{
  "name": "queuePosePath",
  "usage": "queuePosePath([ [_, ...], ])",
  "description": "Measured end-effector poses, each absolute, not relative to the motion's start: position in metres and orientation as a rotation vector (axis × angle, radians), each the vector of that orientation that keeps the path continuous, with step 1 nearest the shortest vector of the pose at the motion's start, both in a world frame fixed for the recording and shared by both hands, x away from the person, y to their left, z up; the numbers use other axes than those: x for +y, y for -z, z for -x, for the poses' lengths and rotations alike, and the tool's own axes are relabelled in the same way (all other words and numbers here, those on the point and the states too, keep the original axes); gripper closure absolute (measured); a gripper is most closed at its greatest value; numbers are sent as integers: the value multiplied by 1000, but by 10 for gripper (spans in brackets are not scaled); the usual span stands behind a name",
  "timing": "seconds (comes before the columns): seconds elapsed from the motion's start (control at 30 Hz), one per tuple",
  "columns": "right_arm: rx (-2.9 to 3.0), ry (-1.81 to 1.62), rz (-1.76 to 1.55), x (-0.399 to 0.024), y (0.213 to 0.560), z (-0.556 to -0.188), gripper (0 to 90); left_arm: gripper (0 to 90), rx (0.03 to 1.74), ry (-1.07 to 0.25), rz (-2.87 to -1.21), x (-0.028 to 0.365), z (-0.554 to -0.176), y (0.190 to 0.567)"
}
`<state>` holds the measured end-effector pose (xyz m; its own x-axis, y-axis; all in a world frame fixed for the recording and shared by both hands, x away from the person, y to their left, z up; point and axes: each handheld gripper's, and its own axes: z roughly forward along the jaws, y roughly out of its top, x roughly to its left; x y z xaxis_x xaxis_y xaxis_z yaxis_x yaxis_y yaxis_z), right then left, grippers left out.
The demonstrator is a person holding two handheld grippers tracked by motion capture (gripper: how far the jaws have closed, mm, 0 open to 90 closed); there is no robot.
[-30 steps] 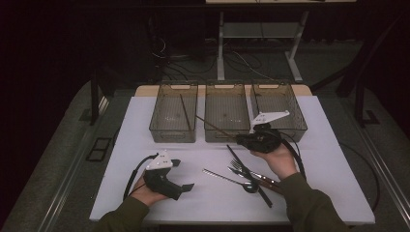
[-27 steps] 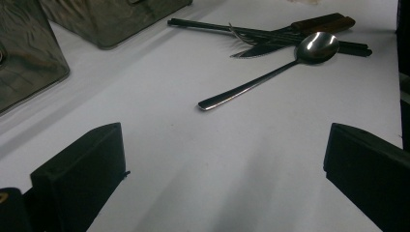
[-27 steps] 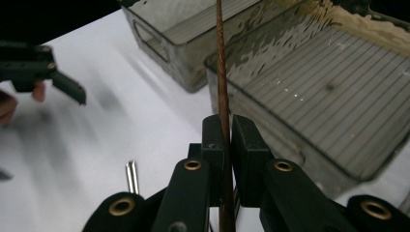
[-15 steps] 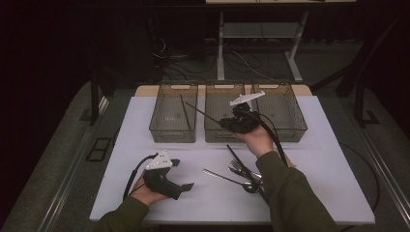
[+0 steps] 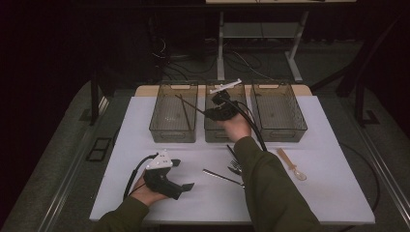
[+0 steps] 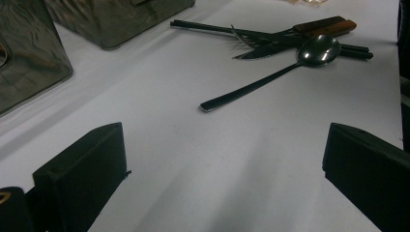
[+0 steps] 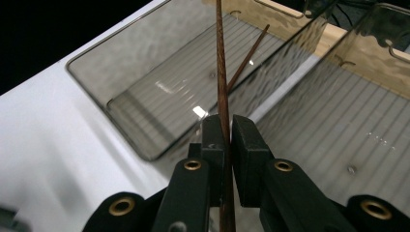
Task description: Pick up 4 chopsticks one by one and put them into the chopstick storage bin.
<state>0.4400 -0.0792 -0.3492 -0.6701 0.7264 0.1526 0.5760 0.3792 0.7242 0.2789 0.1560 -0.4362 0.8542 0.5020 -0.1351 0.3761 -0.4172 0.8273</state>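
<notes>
Moved: right gripper [image 5: 205, 113] went from 3 o'clock bin [image 5: 278, 112] toward 9 o'clock.
Right gripper: clamped on chopstick [image 7: 221, 72].
Left gripper [image 5: 186, 186]: jaws apart, empty, unmoved.

Dark brown chopstick [image 7: 222, 72] between black pads; smoky grey clear bins [image 5: 173, 126] with ribbed floors at the white worktop's [image 5: 121, 159] far edge; olive-green sleeves [image 5: 270, 193]
</notes>
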Motion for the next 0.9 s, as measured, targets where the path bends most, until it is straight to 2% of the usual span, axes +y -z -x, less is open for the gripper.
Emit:
queuePosePath([
  [0.5, 2457, -1103, -1202, -20, 353, -477, 838, 10, 628, -148, -2045, 154, -278, 436],
  [0.9, 2444, -1059, -1248, 4, 362, -493, 838, 10, 621, -147, -2039, 154, -278, 435],
])
